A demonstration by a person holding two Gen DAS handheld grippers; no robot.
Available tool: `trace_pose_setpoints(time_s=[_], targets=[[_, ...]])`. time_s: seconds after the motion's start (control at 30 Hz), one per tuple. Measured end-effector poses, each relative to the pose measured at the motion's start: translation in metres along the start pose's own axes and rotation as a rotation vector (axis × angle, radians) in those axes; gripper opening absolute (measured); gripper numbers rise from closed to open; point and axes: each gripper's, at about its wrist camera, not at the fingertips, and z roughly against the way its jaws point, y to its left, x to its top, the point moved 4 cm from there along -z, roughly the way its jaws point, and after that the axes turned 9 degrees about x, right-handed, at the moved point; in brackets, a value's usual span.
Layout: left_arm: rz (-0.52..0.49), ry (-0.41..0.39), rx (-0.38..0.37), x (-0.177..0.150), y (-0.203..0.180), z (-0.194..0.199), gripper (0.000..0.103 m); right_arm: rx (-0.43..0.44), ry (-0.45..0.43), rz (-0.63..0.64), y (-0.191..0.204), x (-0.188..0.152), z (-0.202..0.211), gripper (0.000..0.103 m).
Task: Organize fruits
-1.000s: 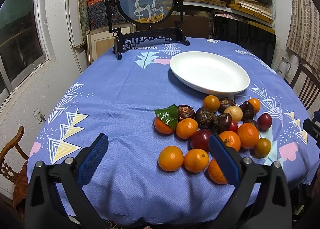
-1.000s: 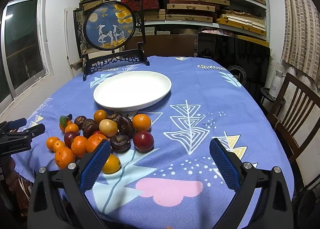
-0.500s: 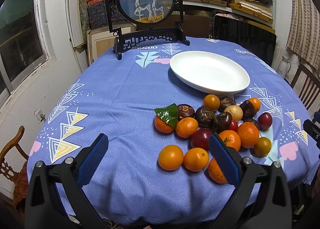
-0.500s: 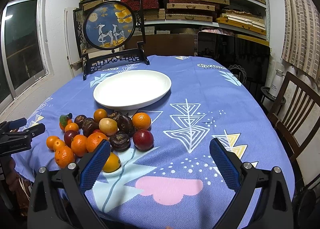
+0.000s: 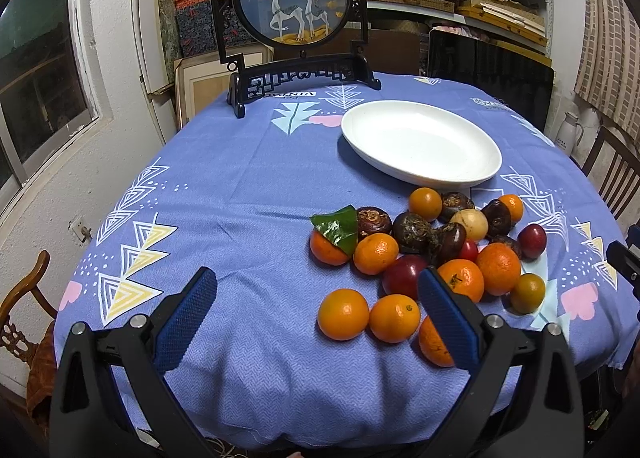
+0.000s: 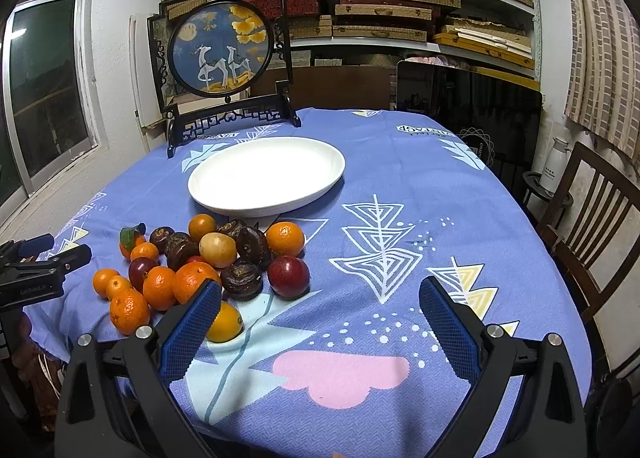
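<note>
A pile of fruit (image 5: 436, 246) lies on the blue tablecloth: several oranges, dark mangosteens, red plums and a pale round fruit; it also shows in the right wrist view (image 6: 208, 258). A white oval plate (image 5: 420, 143) stands empty just behind the pile, seen too in the right wrist view (image 6: 266, 175). My left gripper (image 5: 316, 302) is open and empty, low at the table's near edge, with two oranges (image 5: 368, 316) between its fingers' line of sight. My right gripper (image 6: 320, 310) is open and empty, to the right of the pile.
A black framed deer ornament (image 5: 294, 13) stands at the table's back. A wooden chair (image 6: 596, 225) is at the right, another chair (image 5: 24, 298) at the left. Shelves of boxes (image 6: 380, 9) line the back wall. A window (image 5: 36, 57) is at the left.
</note>
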Motion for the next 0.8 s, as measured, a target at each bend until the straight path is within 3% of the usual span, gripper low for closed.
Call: trace_pose_setpoints(time_s=[0.8], targets=[[-0.002,0.003,0.008,0.0035,0.002,-0.0021,0.098,0.007,0.009,0.005,0.0023,0.0009,-0.0027,0.099]])
